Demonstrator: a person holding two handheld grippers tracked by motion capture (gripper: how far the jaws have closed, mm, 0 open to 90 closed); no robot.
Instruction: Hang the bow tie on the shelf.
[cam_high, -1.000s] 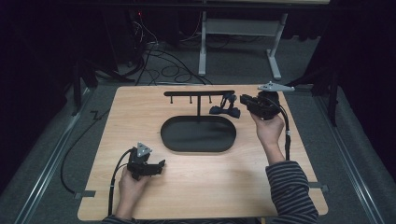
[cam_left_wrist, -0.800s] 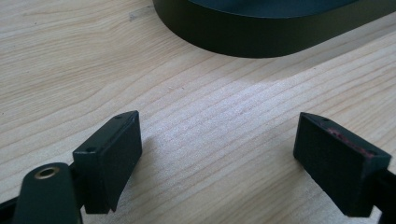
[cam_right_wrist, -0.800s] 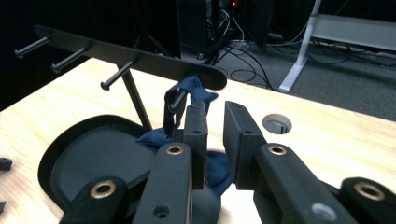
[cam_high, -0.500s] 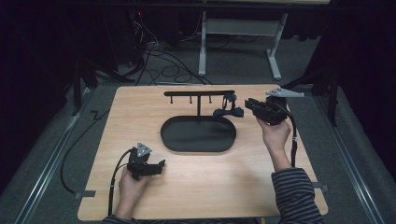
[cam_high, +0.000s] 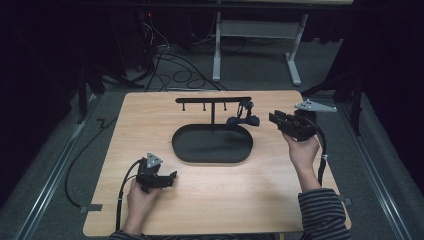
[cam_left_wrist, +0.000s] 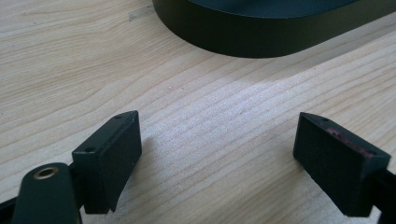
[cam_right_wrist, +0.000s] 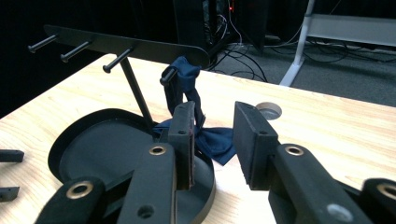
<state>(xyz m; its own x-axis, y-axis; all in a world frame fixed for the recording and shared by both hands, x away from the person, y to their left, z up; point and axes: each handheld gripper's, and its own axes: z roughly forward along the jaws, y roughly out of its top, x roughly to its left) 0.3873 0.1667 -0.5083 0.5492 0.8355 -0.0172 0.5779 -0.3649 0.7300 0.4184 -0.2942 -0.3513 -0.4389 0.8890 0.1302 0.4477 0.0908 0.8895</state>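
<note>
The bow tie (cam_high: 243, 120), dark blue, hangs by its strap from the rightmost peg of the black stand (cam_high: 212, 100), and its bow rests right at the right-hand rim of the oval base tray (cam_high: 212, 157). In the right gripper view the strap loops over that end peg and the bow (cam_right_wrist: 215, 142) sits low against the tray's edge, just beyond the jaws.

The right gripper (cam_high: 278, 119) sits just to the right of the bow tie, pointing at it, apart from the cloth. Its jaws have just been opening, and now they stand partly apart with a clear gap; nothing is between the pads, the bow lies a little way past them. The person's right hand (cam_high: 301, 150) holds it above the wooden table (cam_high: 240, 200), striped sleeve at the table's near edge.

Down at the near left, the left gripper (cam_high: 171, 176) rests low over the table in the left hand (cam_high: 139, 202), pointing towards the tray. Its jaws are spread wide in the left gripper view, bare wood between them, the tray's dark wall (cam_left_wrist: 261, 39) ahead and apart.
</note>
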